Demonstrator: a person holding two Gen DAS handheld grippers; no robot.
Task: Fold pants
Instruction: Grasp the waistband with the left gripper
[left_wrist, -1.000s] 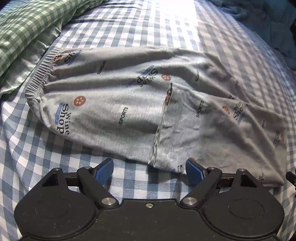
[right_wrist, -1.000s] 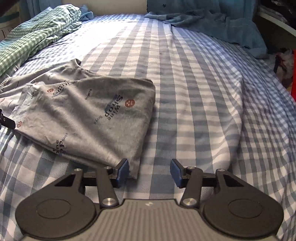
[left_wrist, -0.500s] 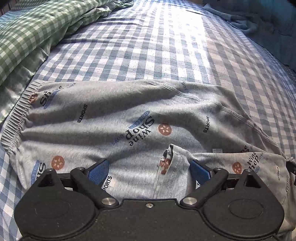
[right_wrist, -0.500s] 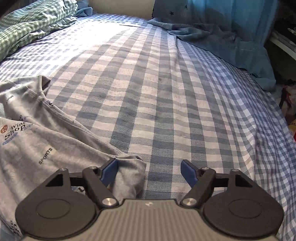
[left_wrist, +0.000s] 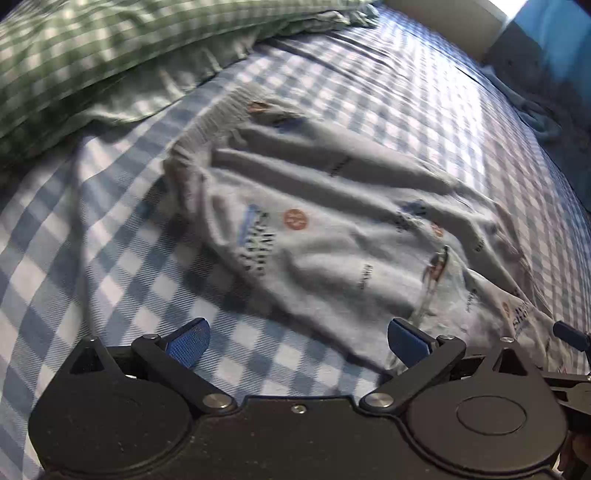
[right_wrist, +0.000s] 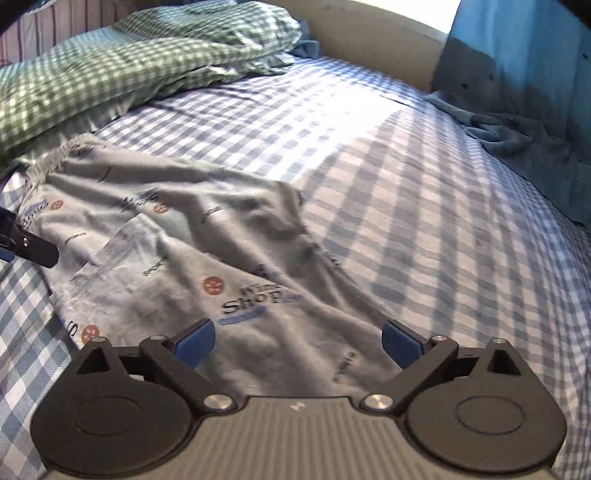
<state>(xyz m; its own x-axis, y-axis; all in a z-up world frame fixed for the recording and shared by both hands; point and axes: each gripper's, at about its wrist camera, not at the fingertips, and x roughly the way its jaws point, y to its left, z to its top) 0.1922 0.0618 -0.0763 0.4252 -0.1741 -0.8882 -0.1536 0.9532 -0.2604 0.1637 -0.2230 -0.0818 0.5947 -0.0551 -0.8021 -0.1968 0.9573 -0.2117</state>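
Grey printed pants (left_wrist: 332, 236) lie folded and creased on the blue checked bed sheet (left_wrist: 74, 236), waistband toward the green pillow. My left gripper (left_wrist: 297, 341) hovers at the pants' near edge, its jaws still opening, blue pads wide apart and pressing on nothing; the right pad overlaps the cloth's hem. In the right wrist view the pants (right_wrist: 177, 251) fill the lower left. My right gripper (right_wrist: 297, 339) hangs over the leg end, its jaws still opening, with cloth lying beneath and between the pads but not pinched. The left gripper's fingertip (right_wrist: 37, 253) shows at the left edge.
A green checked pillow (right_wrist: 129, 70) lies at the back left. Rumpled blue fabric (right_wrist: 517, 147) is heaped along the bed's right side under a blue curtain. A pale bed frame (right_wrist: 369, 48) runs across the back. The sheet (right_wrist: 424, 221) right of the pants is bare.
Both grippers have let go of the pants and opened wider. Both views have swung and rolled, so the pillow and waistband now show farther in. The pants lie more creased.
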